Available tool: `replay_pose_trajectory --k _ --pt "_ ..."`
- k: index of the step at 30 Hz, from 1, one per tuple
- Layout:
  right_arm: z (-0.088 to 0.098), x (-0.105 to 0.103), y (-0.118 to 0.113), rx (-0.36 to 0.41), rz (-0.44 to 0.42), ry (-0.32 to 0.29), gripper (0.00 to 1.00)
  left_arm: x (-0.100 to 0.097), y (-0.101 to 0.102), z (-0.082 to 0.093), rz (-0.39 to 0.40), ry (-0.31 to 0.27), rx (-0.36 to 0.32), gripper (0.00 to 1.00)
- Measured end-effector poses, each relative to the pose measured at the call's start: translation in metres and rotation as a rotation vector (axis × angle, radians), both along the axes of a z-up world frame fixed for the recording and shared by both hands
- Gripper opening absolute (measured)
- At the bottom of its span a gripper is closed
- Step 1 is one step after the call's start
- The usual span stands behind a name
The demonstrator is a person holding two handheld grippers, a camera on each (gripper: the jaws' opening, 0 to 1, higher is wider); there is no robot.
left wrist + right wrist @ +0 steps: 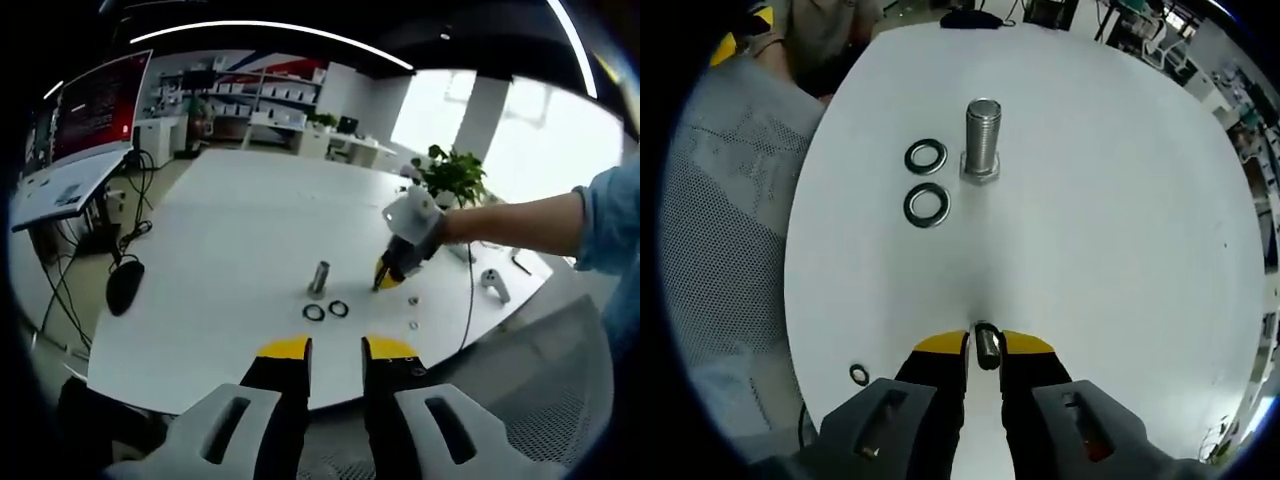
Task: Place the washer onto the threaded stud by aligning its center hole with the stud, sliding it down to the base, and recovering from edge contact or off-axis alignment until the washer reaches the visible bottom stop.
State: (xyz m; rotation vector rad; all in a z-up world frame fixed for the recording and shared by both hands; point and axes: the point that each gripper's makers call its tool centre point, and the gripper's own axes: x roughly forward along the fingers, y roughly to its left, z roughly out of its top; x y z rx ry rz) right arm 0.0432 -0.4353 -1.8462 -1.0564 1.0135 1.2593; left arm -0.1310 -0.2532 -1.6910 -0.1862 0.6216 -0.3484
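Between the yellow-tipped fingers [940,345] of our right gripper [985,343] sits a small metal piece [987,346], pinched on both sides as the jaws close in on it. Seen edge-on it looks like a short cylinder or a thick ring, and we cannot tell whether it is a washer or a nut. In the left gripper view the same gripper [386,279] has its tips down at the tabletop, a little to one side of the stud.

Our left gripper [336,348] hangs back off the table edge with its jaws narrowly apart and nothing between them.

Beyond the right gripper's tips, the threaded stud [982,138] stands upright on its hex base on the white table [1120,220], with nothing on it yet. Two dark washers [926,180] lie flat just beside it, close together but apart from the stud. Another small ring [859,374] lies near the table edge, close to a mesh chair back [730,200].

We judge this to be the pick-up step: the piece is gripped at table level but not yet raised. Next we would need to lift it, carry it over the stud's top, turn it so its hole faces down along the stud's axis, then lower it squarely. Since our grip holds it on edge, tilt and snagging on the top threads are the likely trouble.
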Motion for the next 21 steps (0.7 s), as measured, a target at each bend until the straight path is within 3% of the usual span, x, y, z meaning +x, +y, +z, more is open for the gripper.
replay_pose_trajectory --k 8,11,21 --pt "-0.005 0.000 0.000 -0.001 -0.025 0.022 0.15 0.000 0.000 0.000 0.001 -0.002 -0.004 0.17" --pt "-0.005 0.003 -0.001 0.001 -0.061 0.014 0.32 0.000 0.000 0.000 -0.003 -0.001 -0.001 0.17" --pt "0.019 0.001 -0.011 0.079 -0.113 -0.006 0.32 0.001 0.000 0.001 -0.004 -0.006 -0.003 0.17"
